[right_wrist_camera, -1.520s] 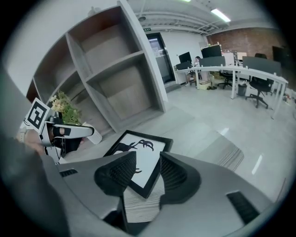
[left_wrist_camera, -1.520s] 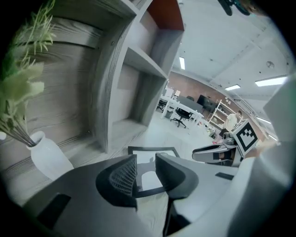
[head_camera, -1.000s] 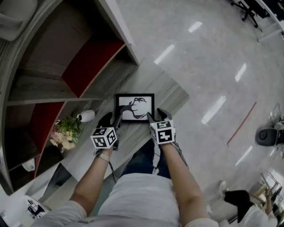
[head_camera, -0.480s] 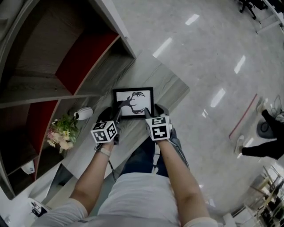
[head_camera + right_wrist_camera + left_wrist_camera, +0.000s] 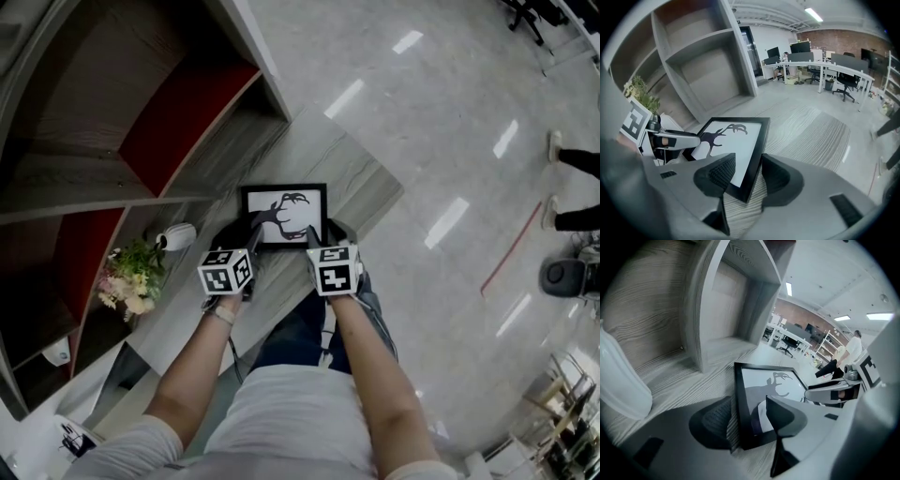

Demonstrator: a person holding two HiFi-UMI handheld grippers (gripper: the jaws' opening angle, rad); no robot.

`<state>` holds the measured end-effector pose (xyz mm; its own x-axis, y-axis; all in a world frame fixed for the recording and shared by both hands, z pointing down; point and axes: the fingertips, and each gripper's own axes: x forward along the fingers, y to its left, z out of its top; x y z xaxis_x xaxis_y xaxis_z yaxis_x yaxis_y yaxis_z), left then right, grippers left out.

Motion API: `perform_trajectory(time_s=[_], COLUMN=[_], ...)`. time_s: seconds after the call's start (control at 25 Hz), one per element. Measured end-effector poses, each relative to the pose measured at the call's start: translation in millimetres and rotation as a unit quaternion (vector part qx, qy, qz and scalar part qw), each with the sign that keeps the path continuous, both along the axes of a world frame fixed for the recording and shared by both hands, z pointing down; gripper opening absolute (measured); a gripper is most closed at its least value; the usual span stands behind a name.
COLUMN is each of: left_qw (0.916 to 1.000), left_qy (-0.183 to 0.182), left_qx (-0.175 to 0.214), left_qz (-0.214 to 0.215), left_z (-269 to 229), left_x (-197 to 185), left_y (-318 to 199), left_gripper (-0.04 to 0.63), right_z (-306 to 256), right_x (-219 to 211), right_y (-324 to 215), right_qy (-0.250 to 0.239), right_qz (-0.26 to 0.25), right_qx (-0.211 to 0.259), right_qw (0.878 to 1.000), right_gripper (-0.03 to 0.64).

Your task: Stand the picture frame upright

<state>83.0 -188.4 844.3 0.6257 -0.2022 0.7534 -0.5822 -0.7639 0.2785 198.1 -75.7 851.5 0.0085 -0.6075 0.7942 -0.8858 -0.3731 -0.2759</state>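
Note:
A black picture frame [image 5: 284, 214] with a deer silhouette on white leans back on the grey wood-grain table [image 5: 347, 173], its lower edge toward me. My left gripper [image 5: 249, 242] is at the frame's lower left corner. In the left gripper view this gripper [image 5: 747, 420] has that corner [image 5: 743, 427] between its jaws, which have just been opening and stand wide, the front pad clear of the glass. My right gripper [image 5: 320, 240] is at the lower right corner. In the right gripper view it [image 5: 747, 176] is shut on the frame [image 5: 726, 140], one pad on the face, one behind.
A grey shelf unit with red-backed compartments [image 5: 178, 122] rises behind and left of the table. A small flowering plant [image 5: 131, 281] and a white object [image 5: 178, 236] stand left of my left gripper. The table's edge [image 5: 389, 202] drops to a glossy floor; a person's legs [image 5: 574, 159] show far right.
My left gripper has sunk a little at the frame's lower left corner. The right gripper and the frame keep their place. A person has walked along the far right.

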Motion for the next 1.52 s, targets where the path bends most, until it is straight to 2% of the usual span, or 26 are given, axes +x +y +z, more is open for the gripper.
perform_trajectory(time_s=[0.2, 0.36, 0.48, 0.64, 1.12, 1.52], left_qw=[1.0000, 0.9993, 0.9991, 0.9980, 0.9902, 0.9803], left_qy=[0.001, 0.006, 0.006, 0.016, 0.078, 0.115], left_qx=[-0.002, -0.019, -0.021, -0.017, 0.025, 0.059], left_qz=[-0.009, -0.030, -0.037, -0.059, -0.113, -0.149], left_z=[0.6, -0.6, -2.1, -10.8, -82.0, -151.5], left_x=[1.3, -4.2, -8.5, -13.4, -11.5, -28.3], left_y=[5.9, 6.1, 10.4, 14.2, 10.2, 21.7], left_gripper=[0.229, 0.216, 0.187, 0.184, 0.184, 0.184], right_z=[0.9, 4.6, -2.0, -16.6, -80.1, -163.3], right_x=[-1.0, 3.2, 6.7, 9.6, 20.2, 13.3], right_y=[-1.2, -0.7, -3.6, -9.5, -24.5, -35.7], right_qy=[-0.005, -0.013, -0.011, 0.006, 0.045, 0.078], right_qz=[0.004, 0.007, 0.000, -0.017, -0.056, -0.109], right_qx=[-0.002, 0.005, 0.012, 0.026, 0.083, 0.152], right_qw=[1.000, 1.000, 1.000, 1.000, 0.994, 0.979], right_gripper=[0.183, 0.178, 0.167, 0.164, 0.164, 0.164])
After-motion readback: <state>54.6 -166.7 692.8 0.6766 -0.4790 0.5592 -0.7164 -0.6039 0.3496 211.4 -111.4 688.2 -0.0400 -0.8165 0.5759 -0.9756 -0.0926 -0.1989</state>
